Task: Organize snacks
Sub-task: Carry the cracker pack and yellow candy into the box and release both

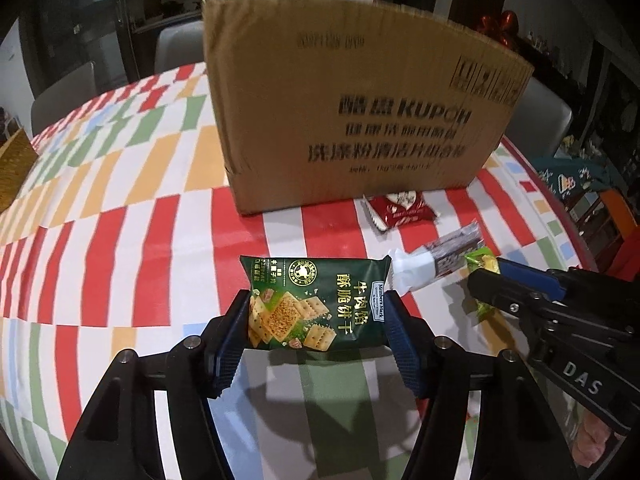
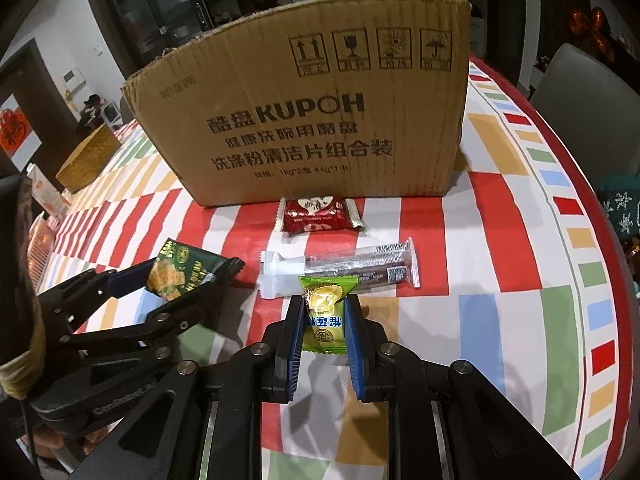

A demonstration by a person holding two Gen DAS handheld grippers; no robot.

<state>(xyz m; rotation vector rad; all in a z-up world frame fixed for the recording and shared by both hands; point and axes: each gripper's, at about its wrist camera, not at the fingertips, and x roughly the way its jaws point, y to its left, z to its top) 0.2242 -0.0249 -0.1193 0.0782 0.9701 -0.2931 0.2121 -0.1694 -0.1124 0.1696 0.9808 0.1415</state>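
The left gripper [image 1: 316, 320] is clamped on the green cracker pack [image 1: 310, 304], raised off the table [image 1: 120, 240]. The right gripper [image 2: 323, 320] is pinched on a green candy [image 2: 323, 312]. The box [image 2: 304, 112] stands at 12 o'clock; its contents cannot be seen. A red packet [image 2: 316, 214] touches the box's base, with a sausage stick [image 2: 360, 268] nearer the grippers.
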